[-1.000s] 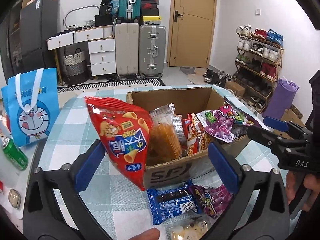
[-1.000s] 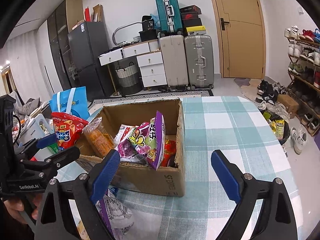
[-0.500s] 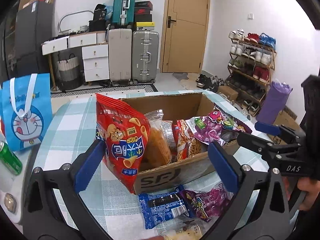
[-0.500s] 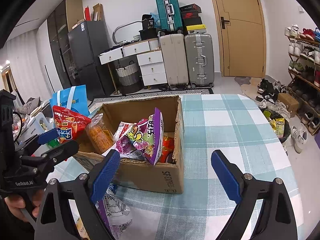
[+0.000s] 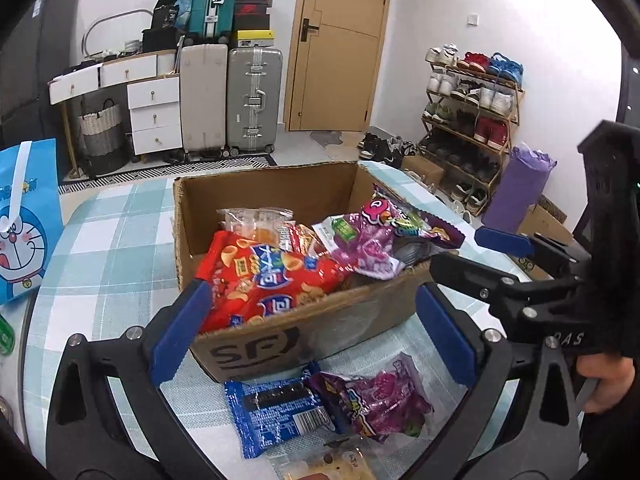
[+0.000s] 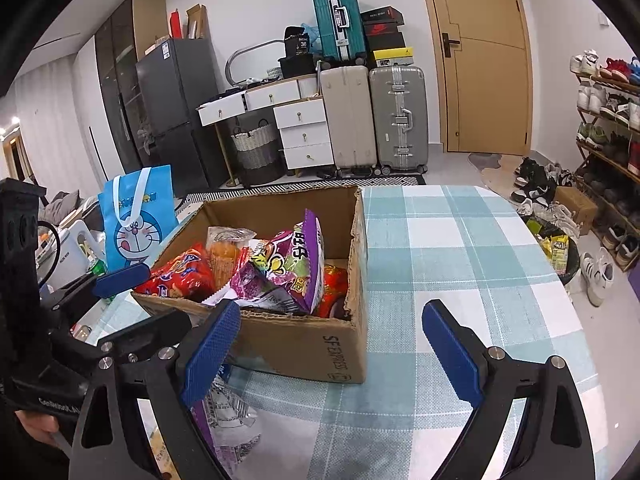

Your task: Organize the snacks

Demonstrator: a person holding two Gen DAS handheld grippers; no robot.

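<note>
Several packets in box: red bag point(image 5: 264, 280) lies at the near-left corner of the box point(image 5: 280, 344), resting on its contents and front rim.
Box, counted: one box; inside it, one red bag, one orange packet point(image 5: 256, 224), one purple bag point(image 5: 372, 240), plus red wrappers beneath that cannot be counted.
Left outside, counted: three packets on the counter point(image 5: 116, 248) just in front of the box: one blue packet point(image 5: 276, 412), one purple packet point(image 5: 376, 400), one pale packet point(image 5: 328, 466) cut by the frame edge.
Progress, judged: more than half packed; the three front packets remain.
Left gripper point(image 5: 312, 332): jaws wide apart; the left pad sits against the red bag's corner, nothing clamped.
Right gripper point(image 6: 336, 356): jaws wide apart, empty, beside the box's right corner.
Other: one blue gift bag point(image 6: 136, 216) left of the box.
</note>
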